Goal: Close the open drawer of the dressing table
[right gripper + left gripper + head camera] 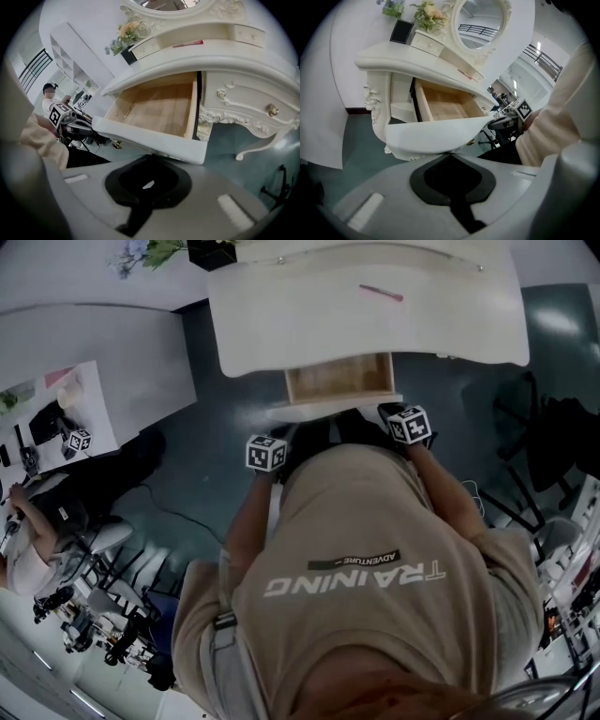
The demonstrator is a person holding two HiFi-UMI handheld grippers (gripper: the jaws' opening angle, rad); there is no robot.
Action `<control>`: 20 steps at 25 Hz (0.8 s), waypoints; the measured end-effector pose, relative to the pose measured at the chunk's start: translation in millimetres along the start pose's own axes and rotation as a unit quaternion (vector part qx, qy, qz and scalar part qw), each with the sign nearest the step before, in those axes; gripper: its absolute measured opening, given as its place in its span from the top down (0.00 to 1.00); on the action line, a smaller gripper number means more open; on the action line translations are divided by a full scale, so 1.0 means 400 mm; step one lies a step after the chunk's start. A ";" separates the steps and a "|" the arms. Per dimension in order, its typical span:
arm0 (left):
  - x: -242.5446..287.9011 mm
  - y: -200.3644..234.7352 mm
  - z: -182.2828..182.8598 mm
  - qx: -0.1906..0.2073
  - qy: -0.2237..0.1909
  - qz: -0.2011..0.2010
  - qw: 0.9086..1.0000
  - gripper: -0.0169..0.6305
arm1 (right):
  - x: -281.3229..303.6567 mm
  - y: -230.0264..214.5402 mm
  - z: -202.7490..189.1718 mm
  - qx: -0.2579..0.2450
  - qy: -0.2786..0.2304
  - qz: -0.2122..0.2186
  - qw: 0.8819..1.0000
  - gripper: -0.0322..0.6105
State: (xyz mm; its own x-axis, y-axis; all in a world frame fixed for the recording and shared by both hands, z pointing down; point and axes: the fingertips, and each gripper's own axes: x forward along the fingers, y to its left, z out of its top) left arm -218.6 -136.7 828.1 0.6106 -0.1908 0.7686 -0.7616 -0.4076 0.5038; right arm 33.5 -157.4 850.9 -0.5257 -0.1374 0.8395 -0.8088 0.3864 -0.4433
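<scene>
Straight ahead of both grippers, the drawer (154, 139) stands pulled out from under the top of the white dressing table (375, 329), with its bare wooden inside showing. A thin stick (127, 111) lies inside it, and a small gold handle (116, 145) hangs below its front, to the left of the right gripper. Farther off on the table top are a pink pen (187, 43), a bunch of flowers (127, 31) and an oval mirror (480, 21). Nothing lies between either gripper and the drawer front. Well off to the left, another person (28, 554) sits at a desk.

The left gripper (451, 153) has its jaws together with nothing between them, tips against the drawer front near its left end. The right gripper (151, 156) is also closed and empty, tips against the front near its right end. Both forearms reach forward from a beige shirt (366, 549).
</scene>
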 end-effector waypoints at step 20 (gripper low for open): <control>0.028 0.094 0.171 0.000 0.000 0.003 1.000 0.96 | 0.023 -0.066 0.187 0.041 -0.012 -0.015 0.999 0.95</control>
State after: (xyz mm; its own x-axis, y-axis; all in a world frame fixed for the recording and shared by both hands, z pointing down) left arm -225.6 -215.1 828.6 0.6062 -0.1929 0.7716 -0.7651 -0.4062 0.4995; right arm 30.2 -237.1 846.7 -0.5069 -0.1695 0.8452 -0.8424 0.3055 -0.4439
